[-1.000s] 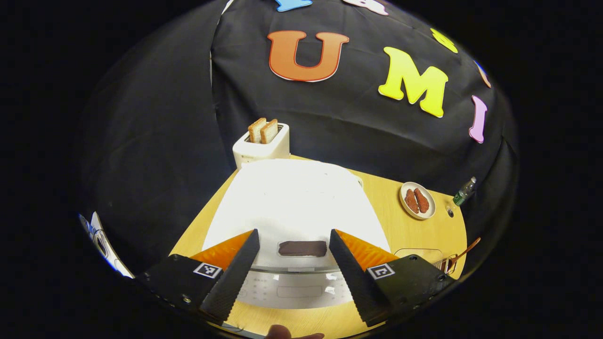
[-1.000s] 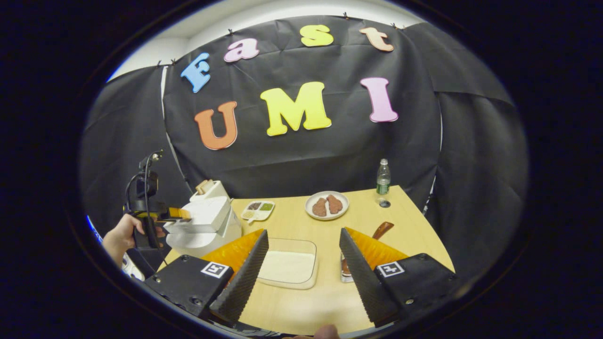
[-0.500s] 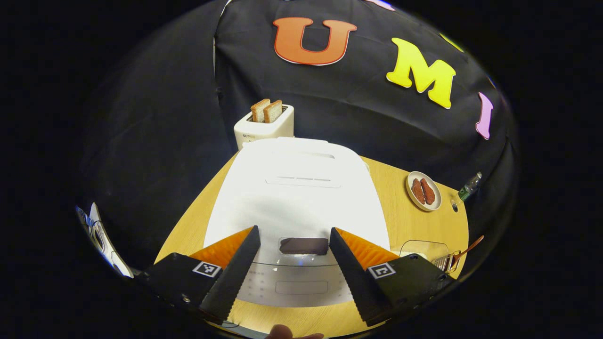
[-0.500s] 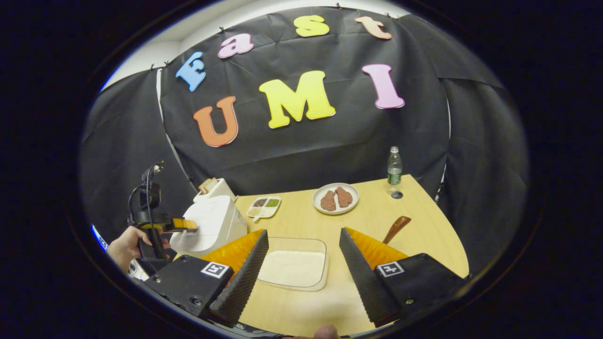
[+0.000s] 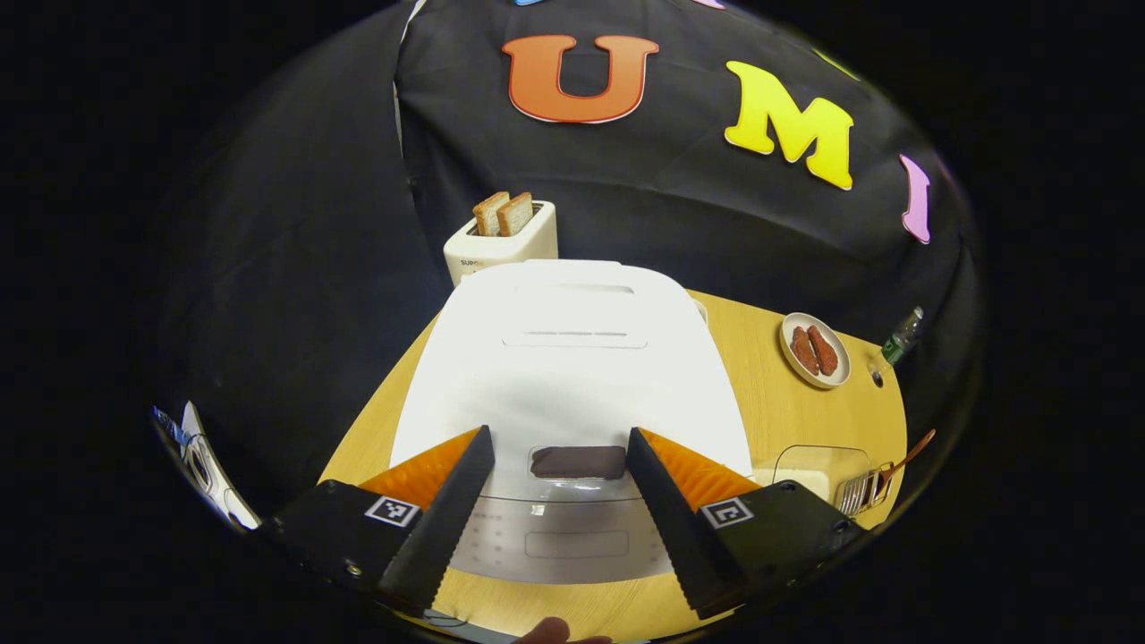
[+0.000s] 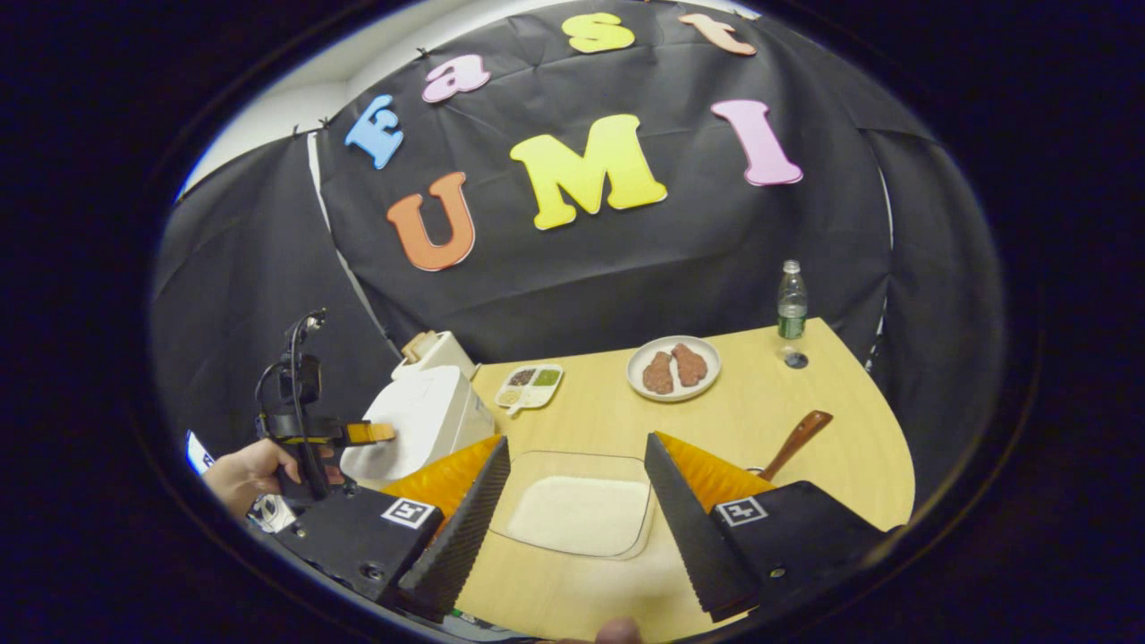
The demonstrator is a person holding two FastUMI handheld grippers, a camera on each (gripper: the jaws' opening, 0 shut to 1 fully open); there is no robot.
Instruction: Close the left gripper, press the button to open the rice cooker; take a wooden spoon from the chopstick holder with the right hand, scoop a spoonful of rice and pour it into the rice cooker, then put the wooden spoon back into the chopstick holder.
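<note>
**Both tools spread, cooker lid down**

My left tool [image 5: 559, 501] hangs over the front of the white rice cooker [image 5: 572, 376], its two fingers spread wide with nothing between them. The cooker's dark button [image 5: 578, 461] sits in the gap between the fingertips, untouched, and the lid is down. Behind the cooker stands a toaster [image 5: 501, 243] with two slices of bread poking up.

My right tool [image 6: 572, 523] is likewise spread and holds nothing. Between its fingers, on the wooden bench [image 6: 760, 420], lies the clear tray of rice [image 6: 581, 514]. The wooden spoon [image 6: 796, 438] leans up just past my right finger, its handle tilted; the chopstick holder [image 5: 860, 490] shows as a wire rack beside the rice tray. Farther back rest a plate of meat [image 6: 673, 368], a small sauce dish [image 6: 530, 385] and a bottle [image 6: 791, 302].
</note>
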